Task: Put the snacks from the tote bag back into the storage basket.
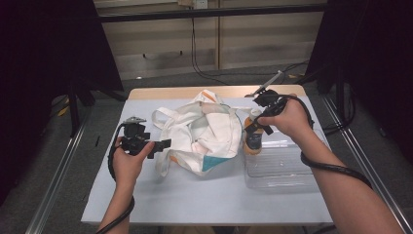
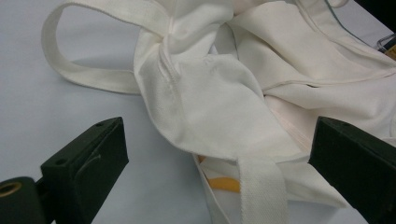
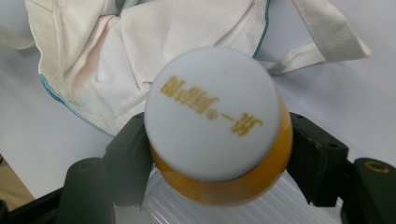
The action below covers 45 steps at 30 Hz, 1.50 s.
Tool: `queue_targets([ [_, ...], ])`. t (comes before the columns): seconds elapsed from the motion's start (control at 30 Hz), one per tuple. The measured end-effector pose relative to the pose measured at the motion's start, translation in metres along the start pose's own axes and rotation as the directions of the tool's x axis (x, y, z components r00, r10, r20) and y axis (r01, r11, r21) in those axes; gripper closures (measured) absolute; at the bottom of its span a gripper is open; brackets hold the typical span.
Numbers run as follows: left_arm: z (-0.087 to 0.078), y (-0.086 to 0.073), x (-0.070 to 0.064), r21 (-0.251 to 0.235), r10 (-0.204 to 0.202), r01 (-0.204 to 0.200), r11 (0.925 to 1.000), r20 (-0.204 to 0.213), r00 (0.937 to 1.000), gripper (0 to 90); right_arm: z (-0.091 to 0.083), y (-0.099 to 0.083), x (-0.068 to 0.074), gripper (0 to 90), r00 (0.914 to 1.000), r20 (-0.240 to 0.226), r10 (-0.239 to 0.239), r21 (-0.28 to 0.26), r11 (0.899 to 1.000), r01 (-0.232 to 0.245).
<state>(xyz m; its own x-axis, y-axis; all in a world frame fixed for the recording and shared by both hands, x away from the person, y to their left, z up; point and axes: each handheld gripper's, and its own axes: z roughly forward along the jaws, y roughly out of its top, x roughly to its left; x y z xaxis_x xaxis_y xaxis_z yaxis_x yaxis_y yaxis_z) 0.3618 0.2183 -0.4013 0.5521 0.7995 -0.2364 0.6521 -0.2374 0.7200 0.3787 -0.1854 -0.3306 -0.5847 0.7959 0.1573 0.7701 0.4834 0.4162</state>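
A crumpled white cloth tote bag (image 1: 202, 134) with teal and orange print lies in the middle of the table; its folds and straps (image 2: 219, 93) spread ahead of the left jaws. My left gripper (image 1: 164, 144) is open just left of the bag, its jaws standing wide apart on either side of the bag's near edge (image 2: 224, 158). My right gripper (image 1: 253, 127) is shut on an orange drink bottle (image 1: 253, 139) with a white cap (image 3: 212, 112), held upright at the left end of a clear plastic bin (image 1: 287, 168). The bag (image 3: 140, 51) lies just beyond the bottle.
The table (image 1: 195, 195) has a pale grey cover with a wooden strip at its far edge. The clear bin sits at the right. Dark stands and cables surround the table; metal rails run along the floor on both sides.
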Motion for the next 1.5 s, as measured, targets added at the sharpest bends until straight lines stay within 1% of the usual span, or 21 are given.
queue_targets([
  [0.03,0.000,0.000,-0.001,-0.006,-0.007,0.007,1.0000,-0.001,1.0000,3.8,0.001,0.000,0.000,30.5,1.0000,0.001,-0.004,0.000,1.000,0.004],
  [0.13,0.000,0.000,0.001,-0.001,-0.002,0.002,1.0000,-0.003,1.0000,3.8,0.003,0.000,0.000,30.5,1.0000,0.002,0.001,0.003,1.000,-0.001],
  [0.17,0.000,0.000,0.000,-0.007,-0.010,0.010,0.9999,-0.002,0.9999,3.8,0.004,-0.001,0.000,30.5,1.0000,0.002,-0.001,-0.001,1.000,0.001],
  [0.2,0.000,0.000,0.000,0.001,0.000,0.000,1.0000,-0.004,1.0000,3.8,0.005,-0.001,-0.001,30.5,1.0000,0.001,-0.004,-0.009,1.000,0.004],
  [0.27,0.000,0.000,0.000,-0.003,-0.003,0.003,1.0000,-0.002,1.0000,3.8,0.006,-0.001,-0.001,30.5,1.0000,-0.002,0.000,0.004,1.000,0.000],
  [0.37,0.000,0.000,0.000,0.002,0.004,-0.004,1.0000,-0.001,1.0000,3.8,0.008,-0.002,-0.002,30.5,1.0000,-0.003,0.002,-0.001,1.000,-0.002],
  [0.4,0.001,-0.001,0.000,0.002,-0.001,0.001,1.0000,-0.004,1.0000,3.8,0.009,-0.003,-0.002,30.5,1.0000,-0.005,0.007,-0.004,1.000,-0.007],
  [0.47,0.000,-0.001,0.001,0.008,0.000,0.000,1.0000,-0.003,1.0000,3.8,0.011,-0.003,-0.002,30.5,1.0000,-0.001,-0.002,0.000,1.000,0.002],
  [0.67,0.000,-0.001,0.001,0.005,0.004,-0.004,1.0000,0.002,1.0000,3.8,0.014,-0.005,-0.002,30.5,1.0000,-0.002,0.010,0.001,1.000,-0.010],
  [0.8,0.001,-0.001,0.000,0.006,0.001,-0.002,1.0000,0.003,1.0000,3.8,0.017,-0.006,-0.003,30.5,1.0000,-0.001,-0.003,0.005,1.000,0.003],
  [0.87,0.001,-0.001,-0.001,-0.002,-0.006,0.006,1.0000,0.001,1.0000,3.8,0.018,-0.007,-0.003,30.5,1.0000,-0.005,0.003,0.007,1.000,-0.003],
  [0.9,0.001,-0.001,0.000,0.000,-0.001,0.001,1.0000,0.001,1.0000,3.8,0.018,-0.007,-0.003,30.5,1.0000,-0.003,0.005,0.004,1.000,-0.005],
  [1.0,0.001,-0.001,-0.001,-0.001,-0.005,0.005,1.0000,0.001,1.0000,3.9,0.018,-0.008,-0.004,30.5,1.0000,-0.005,0.008,0.001,1.000,-0.008],
  [1.07,0.001,-0.001,0.000,0.008,0.003,-0.003,1.0000,-0.002,1.0000,3.9,0.018,-0.008,-0.004,30.5,1.0000,-0.005,0.002,0.000,1.000,-0.002],
  [1.23,0.002,-0.001,-0.001,-0.001,-0.003,0.003,1.0000,0.001,1.0000,3.9,0.019,-0.008,-0.003,30.5,1.0000,-0.004,0.008,0.002,1.000,-0.008],
  [1.3,0.002,-0.001,-0.001,0.001,0.003,-0.003,1.0000,-0.002,1.0000,3.9,0.019,-0.008,-0.004,30.5,1.0000,-0.004,0.008,0.001,1.000,-0.008],
  [1.43,0.002,-0.001,-0.001,0.000,-0.001,0.001,1.0000,0.003,1.0000,3.9,0.020,-0.008,-0.004,30.5,1.0000,-0.004,0.008,0.002,1.000,-0.008],
  [1.5,0.002,-0.001,-0.001,0.009,0.007,-0.007,0.9999,0.004,1.0000,3.9,0.020,-0.009,-0.004,30.5,1.0000,-0.005,0.008,0.003,1.000,-0.008],
])
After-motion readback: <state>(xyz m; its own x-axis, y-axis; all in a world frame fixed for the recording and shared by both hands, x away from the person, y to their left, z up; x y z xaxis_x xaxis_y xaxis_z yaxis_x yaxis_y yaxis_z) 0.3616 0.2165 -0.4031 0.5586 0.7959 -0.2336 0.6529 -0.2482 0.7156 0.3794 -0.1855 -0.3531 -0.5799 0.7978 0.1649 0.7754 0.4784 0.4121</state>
